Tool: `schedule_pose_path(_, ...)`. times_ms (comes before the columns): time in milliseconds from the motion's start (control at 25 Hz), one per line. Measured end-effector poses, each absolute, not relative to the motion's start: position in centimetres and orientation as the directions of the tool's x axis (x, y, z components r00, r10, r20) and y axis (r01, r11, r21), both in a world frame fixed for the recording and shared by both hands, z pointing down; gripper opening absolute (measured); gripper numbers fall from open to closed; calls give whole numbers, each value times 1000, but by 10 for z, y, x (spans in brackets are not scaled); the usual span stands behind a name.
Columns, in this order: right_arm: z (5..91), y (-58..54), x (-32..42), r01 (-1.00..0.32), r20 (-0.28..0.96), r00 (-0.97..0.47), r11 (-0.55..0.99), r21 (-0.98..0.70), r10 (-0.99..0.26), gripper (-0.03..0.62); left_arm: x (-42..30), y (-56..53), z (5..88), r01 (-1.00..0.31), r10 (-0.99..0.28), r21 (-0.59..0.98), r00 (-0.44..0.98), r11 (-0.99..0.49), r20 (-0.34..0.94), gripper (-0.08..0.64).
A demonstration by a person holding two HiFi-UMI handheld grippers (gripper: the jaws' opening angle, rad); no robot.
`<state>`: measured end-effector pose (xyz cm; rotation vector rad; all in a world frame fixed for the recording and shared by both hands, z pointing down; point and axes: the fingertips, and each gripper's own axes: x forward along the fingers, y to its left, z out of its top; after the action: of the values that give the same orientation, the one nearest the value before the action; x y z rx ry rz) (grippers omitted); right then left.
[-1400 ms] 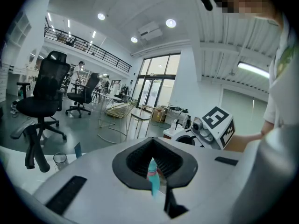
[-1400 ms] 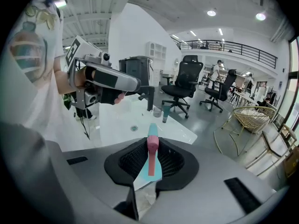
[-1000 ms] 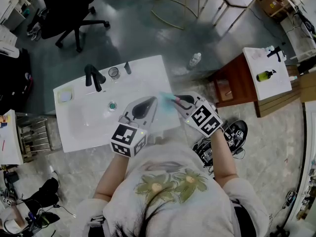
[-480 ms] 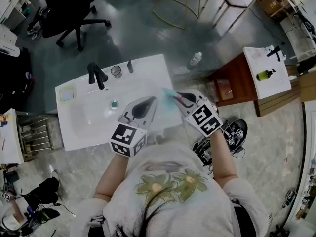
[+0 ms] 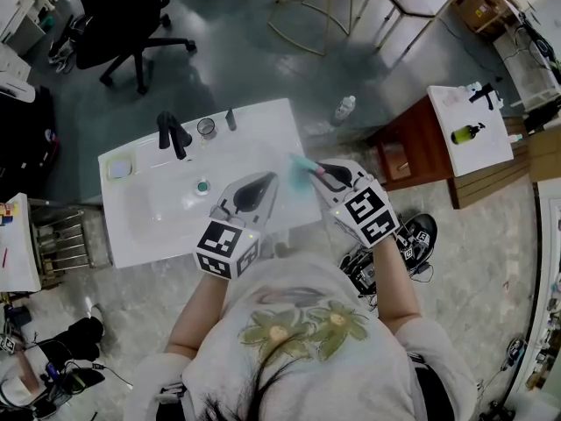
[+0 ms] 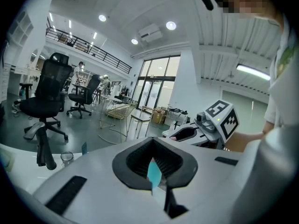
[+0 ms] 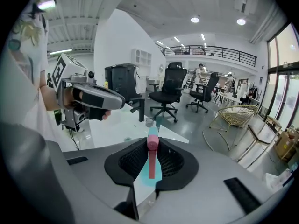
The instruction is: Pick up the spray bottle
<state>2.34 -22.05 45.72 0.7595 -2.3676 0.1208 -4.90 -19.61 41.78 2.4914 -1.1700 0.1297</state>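
Change is slight: my right tongs stay clamped on the spray bottle over the counter — left tongs pinch a teal sliver — pick-up looks done.

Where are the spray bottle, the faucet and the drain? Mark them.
spray bottle (image 7: 151, 160): right gripper view, on its pink trigger.
faucet (image 5: 171, 135): head view, on its black body.
drain (image 5: 202, 185): head view, on its middle.

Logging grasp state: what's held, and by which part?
Right gripper holds the spray bottle, jaws shut round its head, at the pink trigger.
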Motion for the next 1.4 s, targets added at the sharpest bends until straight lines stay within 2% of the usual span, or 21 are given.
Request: schedule_pose_path(1400,379,-170,7,-534,474,-690,827,177,-547,71,-48,-158,413,-759,-725,292,647,-582,235,8)
